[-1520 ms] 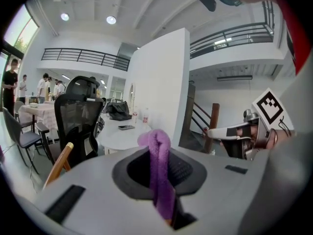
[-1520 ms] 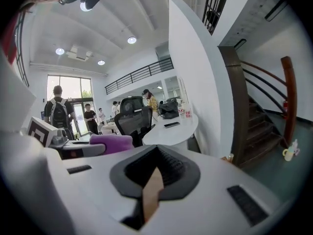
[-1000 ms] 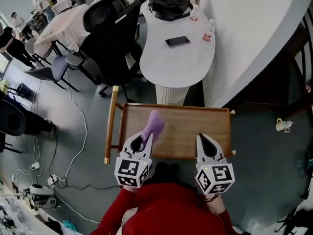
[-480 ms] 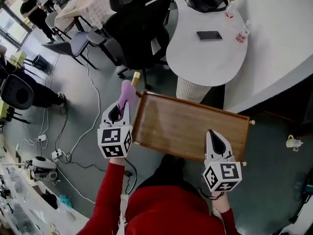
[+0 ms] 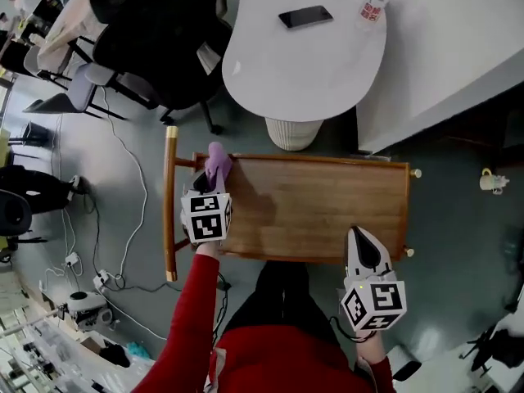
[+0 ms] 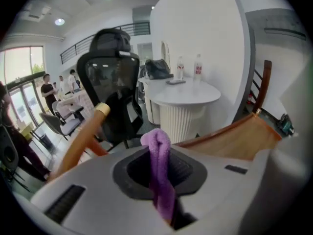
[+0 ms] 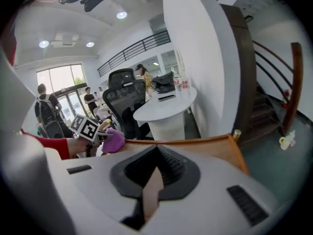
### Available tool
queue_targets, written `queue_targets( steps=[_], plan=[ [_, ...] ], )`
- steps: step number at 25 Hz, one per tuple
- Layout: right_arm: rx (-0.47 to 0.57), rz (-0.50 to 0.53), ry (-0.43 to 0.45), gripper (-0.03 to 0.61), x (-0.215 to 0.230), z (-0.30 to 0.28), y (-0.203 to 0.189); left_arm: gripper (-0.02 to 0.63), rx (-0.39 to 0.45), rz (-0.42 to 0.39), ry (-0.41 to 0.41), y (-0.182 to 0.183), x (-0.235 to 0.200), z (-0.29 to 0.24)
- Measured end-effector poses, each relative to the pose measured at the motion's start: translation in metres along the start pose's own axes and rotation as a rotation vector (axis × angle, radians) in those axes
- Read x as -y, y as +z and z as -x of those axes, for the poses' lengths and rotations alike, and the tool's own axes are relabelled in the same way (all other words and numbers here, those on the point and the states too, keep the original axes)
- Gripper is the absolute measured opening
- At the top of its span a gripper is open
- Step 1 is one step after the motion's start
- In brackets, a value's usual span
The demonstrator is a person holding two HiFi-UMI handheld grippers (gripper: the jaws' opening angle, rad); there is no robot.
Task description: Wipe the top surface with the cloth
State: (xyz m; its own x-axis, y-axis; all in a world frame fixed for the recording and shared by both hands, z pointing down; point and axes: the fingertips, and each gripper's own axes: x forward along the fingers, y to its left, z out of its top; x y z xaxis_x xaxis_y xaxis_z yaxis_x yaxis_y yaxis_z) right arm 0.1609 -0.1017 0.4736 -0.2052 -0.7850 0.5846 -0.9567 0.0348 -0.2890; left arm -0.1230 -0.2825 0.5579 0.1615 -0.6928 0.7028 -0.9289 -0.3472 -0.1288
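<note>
The wooden cart top (image 5: 319, 211) lies below me in the head view. My left gripper (image 5: 211, 178) is shut on a purple cloth (image 5: 218, 159), which rests at the top's far left corner. In the left gripper view the cloth (image 6: 159, 168) sticks up between the shut jaws, with the wood (image 6: 244, 137) to the right. My right gripper (image 5: 359, 234) hovers at the front right edge, jaws together and holding nothing. The right gripper view looks over its own jaws (image 7: 157, 151) to the cloth (image 7: 113, 141) and the left gripper (image 7: 86, 128) across the wood.
The cart's brass-tipped handle (image 5: 170, 203) runs along its left side. Just beyond the cart stands a white round table (image 5: 303, 64) with a phone (image 5: 305, 16) and bottles (image 5: 373, 8). Black office chairs (image 5: 155, 23) stand far left, cables (image 5: 123, 219) trail on the floor, and a small mug (image 5: 490, 180) sits right.
My left gripper has carried the cloth from beside the cart's left rim onto the far left corner of the top. The right gripper stays by the front right edge.
</note>
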Motion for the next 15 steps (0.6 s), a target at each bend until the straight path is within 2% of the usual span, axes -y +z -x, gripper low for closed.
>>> queue_targets(
  steps=[3,6,12,15],
  plan=[
    [0.005,-0.08,-0.114,0.003,0.027,0.019,-0.015,0.048,-0.069,0.012,-0.143,-0.012,0.061,-0.038],
    [0.021,-0.167,-0.227,0.003,0.053,0.044,-0.032,0.048,-0.08,-0.056,-0.346,-0.01,0.166,-0.048],
    [0.082,-0.321,-0.424,0.003,0.096,0.108,-0.069,0.049,-0.033,-0.17,-0.725,0.013,0.385,-0.018],
    [0.095,-0.37,-0.51,0.003,0.095,0.129,-0.077,0.049,-0.022,-0.218,-0.844,0.028,0.448,-0.005]
  ],
)
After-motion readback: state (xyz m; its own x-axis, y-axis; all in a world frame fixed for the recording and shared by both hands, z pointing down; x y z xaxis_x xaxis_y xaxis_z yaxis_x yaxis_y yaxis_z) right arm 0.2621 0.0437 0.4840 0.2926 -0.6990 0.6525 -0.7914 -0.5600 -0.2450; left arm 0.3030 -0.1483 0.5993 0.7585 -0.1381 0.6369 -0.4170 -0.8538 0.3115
